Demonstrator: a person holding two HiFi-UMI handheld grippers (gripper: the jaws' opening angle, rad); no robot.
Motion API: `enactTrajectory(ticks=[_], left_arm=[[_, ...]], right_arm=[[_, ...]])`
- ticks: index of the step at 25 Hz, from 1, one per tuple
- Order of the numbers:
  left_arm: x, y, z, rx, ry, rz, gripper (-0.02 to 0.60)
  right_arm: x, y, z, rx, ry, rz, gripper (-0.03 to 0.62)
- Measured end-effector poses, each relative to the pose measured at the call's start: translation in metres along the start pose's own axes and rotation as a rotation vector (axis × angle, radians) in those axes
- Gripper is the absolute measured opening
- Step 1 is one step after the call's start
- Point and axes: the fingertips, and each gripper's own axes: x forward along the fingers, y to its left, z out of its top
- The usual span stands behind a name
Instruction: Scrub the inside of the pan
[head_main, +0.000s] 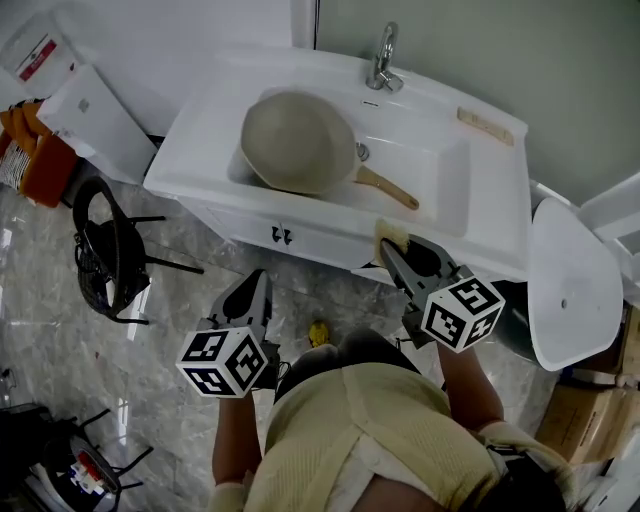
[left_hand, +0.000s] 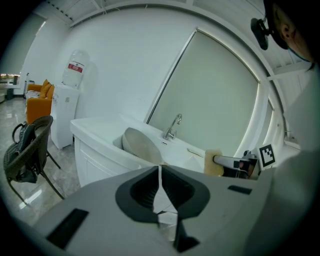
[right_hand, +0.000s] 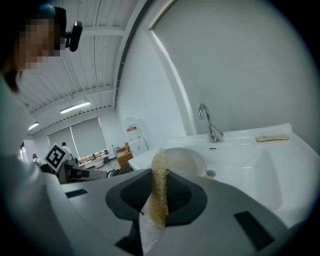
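Observation:
A beige pan (head_main: 298, 142) with a wooden handle (head_main: 387, 187) leans tilted in the white sink (head_main: 455, 190), its inside facing up and toward me. The same pan (left_hand: 140, 145) shows in the left gripper view and, in the right gripper view, as the pan (right_hand: 185, 161) behind the sponge. My right gripper (head_main: 388, 244) hovers at the sink's front edge, shut on a yellow sponge (head_main: 391, 236), whose edge stands between the jaws as the sponge (right_hand: 160, 187). My left gripper (head_main: 251, 293) hangs lower, in front of the cabinet, shut and empty, jaws meeting at the gripper's tip (left_hand: 159, 172).
A faucet (head_main: 383, 58) stands at the sink's back, a small brush or strip (head_main: 486, 125) on the right ledge. A black chair (head_main: 108, 250) is at the left, an orange seat (head_main: 40, 160) and water dispenser (left_hand: 67, 107) beyond. A white round seat (head_main: 570, 285) is at the right.

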Motion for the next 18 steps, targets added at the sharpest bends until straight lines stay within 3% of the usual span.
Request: enactTrajectory(ticks=[6,18], left_arm=[[0.021,0.005,0.011,0.005,0.001,0.009,0.072],[0.076,-0.003,0.053,0.017,-0.058,0.093,0.072]], right_arm=[[0.018,-0.017,0.004,0.012,0.024,-0.002,0.078],[0.055,-0.060,0.044,-0.040,0.006,0.104,0.078]])
